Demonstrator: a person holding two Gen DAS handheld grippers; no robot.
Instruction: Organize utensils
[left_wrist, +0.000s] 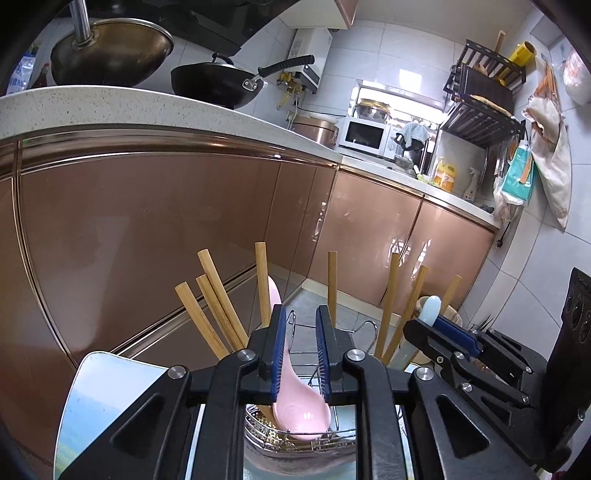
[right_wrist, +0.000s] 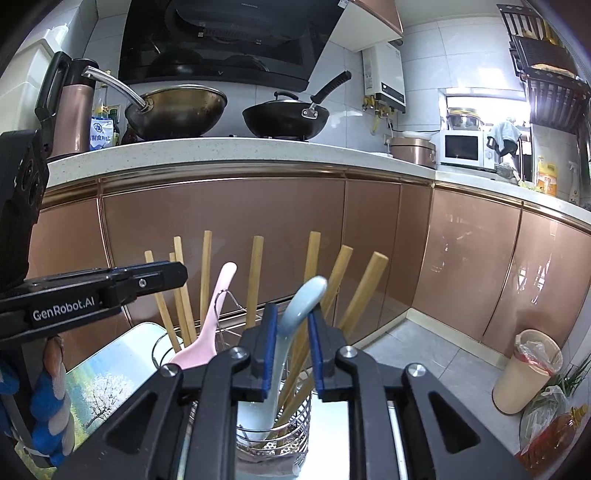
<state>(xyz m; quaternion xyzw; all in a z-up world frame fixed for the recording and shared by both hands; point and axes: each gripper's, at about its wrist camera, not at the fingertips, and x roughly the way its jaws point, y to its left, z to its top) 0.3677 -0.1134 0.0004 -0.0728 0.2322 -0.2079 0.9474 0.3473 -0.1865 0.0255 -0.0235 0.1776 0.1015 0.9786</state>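
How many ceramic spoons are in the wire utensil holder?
2. The pink spoon is between the left gripper fingers; the pale blue spoon is between the right gripper fingers. The chopsticks might hide others.

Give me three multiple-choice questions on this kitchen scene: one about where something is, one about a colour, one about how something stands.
1. Where is the pink spoon's bowl?
A. In the wire holder
B. On the counter
C. In a wok

2. What colour is the spoon between the right gripper's jaws?
A. Pink
B. Green
C. Pale blue

3. How are the chopsticks placed?
A. Lying flat on the floor
B. Standing on end in the holder
C. Laid across a wok

Answers:
1. A: the pink spoon has its bowl down inside the wire holder.
2. C: the pale blue spoon runs between the jaws of the right gripper.
3. B: the chopsticks rise from the holder and fan outward.
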